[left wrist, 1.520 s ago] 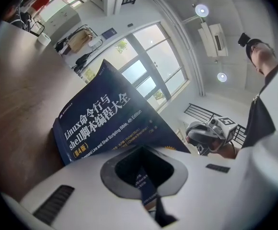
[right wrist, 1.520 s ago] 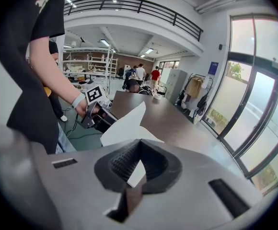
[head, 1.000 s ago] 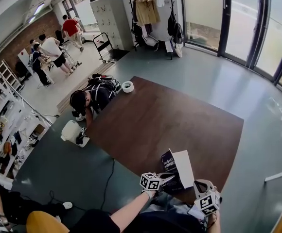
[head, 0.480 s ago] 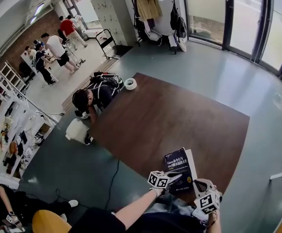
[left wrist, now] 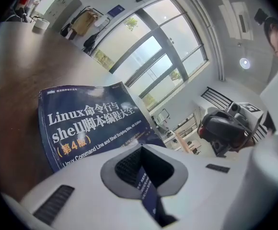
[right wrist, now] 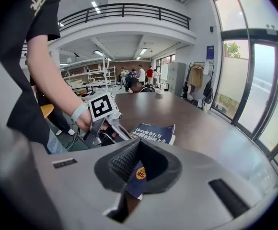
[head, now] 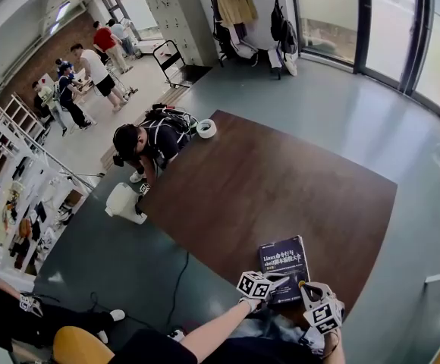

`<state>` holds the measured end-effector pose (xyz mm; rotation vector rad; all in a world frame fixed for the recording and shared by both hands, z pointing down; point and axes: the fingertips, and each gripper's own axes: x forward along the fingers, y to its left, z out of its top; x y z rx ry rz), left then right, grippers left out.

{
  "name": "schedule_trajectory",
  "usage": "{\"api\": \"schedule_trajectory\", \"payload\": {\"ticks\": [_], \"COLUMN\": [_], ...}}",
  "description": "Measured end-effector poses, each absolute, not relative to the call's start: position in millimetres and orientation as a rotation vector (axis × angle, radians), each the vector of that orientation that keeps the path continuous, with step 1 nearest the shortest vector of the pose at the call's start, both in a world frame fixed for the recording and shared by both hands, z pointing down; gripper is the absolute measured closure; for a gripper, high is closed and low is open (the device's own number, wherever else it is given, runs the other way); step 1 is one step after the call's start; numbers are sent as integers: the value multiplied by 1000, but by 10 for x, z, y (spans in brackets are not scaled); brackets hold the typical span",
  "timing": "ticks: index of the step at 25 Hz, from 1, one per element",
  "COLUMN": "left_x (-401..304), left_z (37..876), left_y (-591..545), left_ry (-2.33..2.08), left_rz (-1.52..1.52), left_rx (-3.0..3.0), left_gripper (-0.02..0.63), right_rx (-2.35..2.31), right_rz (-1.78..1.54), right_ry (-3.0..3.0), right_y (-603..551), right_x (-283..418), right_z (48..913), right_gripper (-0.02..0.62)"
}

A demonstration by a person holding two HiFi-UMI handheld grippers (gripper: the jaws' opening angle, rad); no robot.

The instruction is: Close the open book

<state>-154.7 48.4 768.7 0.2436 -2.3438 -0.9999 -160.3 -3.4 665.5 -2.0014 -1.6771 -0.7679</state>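
A dark blue book [head: 284,260] lies closed and flat, front cover up, near the front edge of the brown table [head: 265,173]. My left gripper [head: 280,280] rests at the book's lower left corner, and the cover [left wrist: 86,123] fills the left gripper view. My right gripper [head: 304,287] sits at the book's lower right corner. From there the book [right wrist: 153,131] lies just ahead, with the left gripper [right wrist: 111,124] beside it. Both pairs of jaws stand together, leaving a thin slit where a strip of blue cover shows; whether either pinches it is unclear.
A person [head: 140,149] crouches at the table's far left corner beside a white tape roll [head: 205,129]. A white object [head: 123,203] and a cable [head: 176,279] lie on the grey floor to the left. Several people [head: 91,63], a cabinet [head: 178,21] and a clothes rack [head: 243,6] stand at the back.
The book's cover, upright a second ago with white pages showing, has swung down to the right and now lies flat. Both grippers stayed at the book's near edge.
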Motion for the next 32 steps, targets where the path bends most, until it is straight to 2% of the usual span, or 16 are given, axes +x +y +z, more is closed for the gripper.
{"api": "schedule_trajectory", "payload": {"ticks": [12,23,32], "left_x": [-1682,-1755,-1683], "left_z": [8000,8117,8093], "left_y": [388,390,397], "left_ry": [-2057,-2071,-2089], "left_rz": [-880,-765,-760], "left_rx": [169,82,93], "left_gripper": [604,604,604], "right_rx": [-1957,-1785,-1734], "right_rz": [-658,-574,-585], "right_ry": [-1619,-1774,-1933], "right_y": [546,841,837], "right_x": [-1709,-2012,-1996], "right_z": [7170,7843,7874], "right_gripper": [607,607,607]}}
